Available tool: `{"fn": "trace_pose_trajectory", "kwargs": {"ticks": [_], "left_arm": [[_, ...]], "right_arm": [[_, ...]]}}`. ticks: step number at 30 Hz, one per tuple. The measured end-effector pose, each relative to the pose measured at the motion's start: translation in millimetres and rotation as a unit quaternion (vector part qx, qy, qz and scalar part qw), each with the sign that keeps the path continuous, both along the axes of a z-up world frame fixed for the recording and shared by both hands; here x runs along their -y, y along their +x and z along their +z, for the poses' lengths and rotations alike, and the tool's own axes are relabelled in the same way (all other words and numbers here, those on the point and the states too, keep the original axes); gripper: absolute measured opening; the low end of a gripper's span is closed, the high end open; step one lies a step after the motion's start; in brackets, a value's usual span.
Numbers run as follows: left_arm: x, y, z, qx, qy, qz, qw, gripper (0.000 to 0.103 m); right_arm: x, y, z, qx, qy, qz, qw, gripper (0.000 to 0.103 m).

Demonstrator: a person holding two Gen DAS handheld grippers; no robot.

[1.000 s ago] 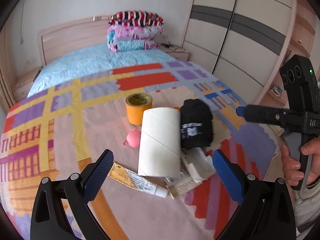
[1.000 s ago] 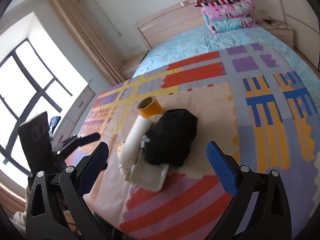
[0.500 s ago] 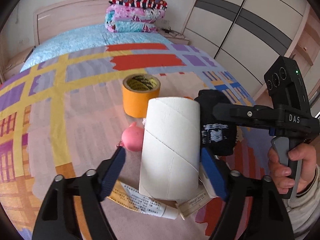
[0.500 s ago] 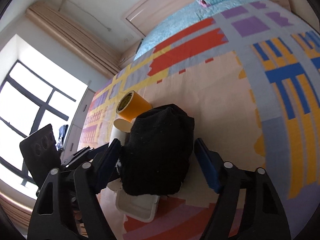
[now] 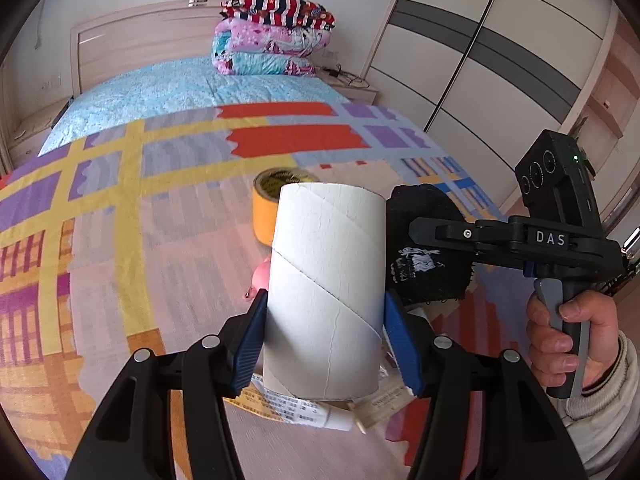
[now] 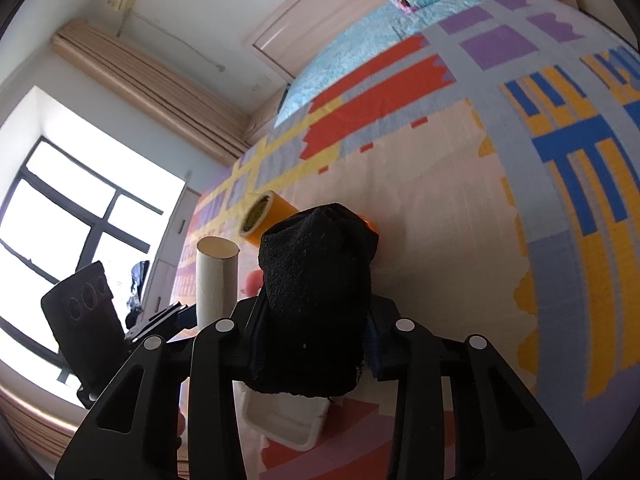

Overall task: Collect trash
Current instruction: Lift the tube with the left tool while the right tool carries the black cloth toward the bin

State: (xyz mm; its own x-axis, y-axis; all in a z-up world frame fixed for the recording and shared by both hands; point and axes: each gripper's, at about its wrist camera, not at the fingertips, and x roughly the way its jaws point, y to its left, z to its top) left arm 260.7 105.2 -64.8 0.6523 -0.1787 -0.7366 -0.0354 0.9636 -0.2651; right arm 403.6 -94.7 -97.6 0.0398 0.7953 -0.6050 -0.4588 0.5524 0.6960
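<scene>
At the bottom centre of the left wrist view, the left gripper has its blue pads against both sides of a white cardboard tube, and its jaws are closing on it. The tube stands upright in the middle of the frame, gripped low down, likely so it can be lifted cleanly off the clutter beneath. Just below it, a small squeezed tube with printed text and a slip of paper packaging lie on the patterned bedspread.

In the right wrist view, the right gripper is at bottom centre, its jaws closing on a black knitted sock or glove; which one is unclear. The soft cloth bulges between the jaws and hides the pads. Below it sits a white plastic tray.

Both pieces sit together near the foot of the bed, so each hand seems to take one item at once. Behind them, toward mid-frame, stands an orange roll of tape, with a small pink object partly hidden beside the cardboard tube. At the right edge of the left view, a person's hand grips the other tool's handle.
</scene>
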Motion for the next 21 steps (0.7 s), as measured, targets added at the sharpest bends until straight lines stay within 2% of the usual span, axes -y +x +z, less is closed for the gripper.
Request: {"fn": "trace_pose_trajectory", "kwargs": {"ticks": [14, 18, 21], "left_arm": [[7.5, -41.9, 38.2, 0.038, 0.011, 0.014, 0.9991, 0.055], [12.2, -51.8, 48.7, 0.049, 0.014, 0.013, 0.9986, 0.055], [13.0, -57.6, 52.6, 0.054, 0.014, 0.015, 0.9984, 0.055]], "right_arm": [[15.7, -13.5, 45.3, 0.052, 0.009, -0.004, 0.999, 0.037], [17.6, -16.5, 54.8, 0.076, -0.004, -0.006, 0.997, 0.037], [21.2, -14.4, 56.7, 0.079, -0.007, -0.011, 0.997, 0.038]]}}
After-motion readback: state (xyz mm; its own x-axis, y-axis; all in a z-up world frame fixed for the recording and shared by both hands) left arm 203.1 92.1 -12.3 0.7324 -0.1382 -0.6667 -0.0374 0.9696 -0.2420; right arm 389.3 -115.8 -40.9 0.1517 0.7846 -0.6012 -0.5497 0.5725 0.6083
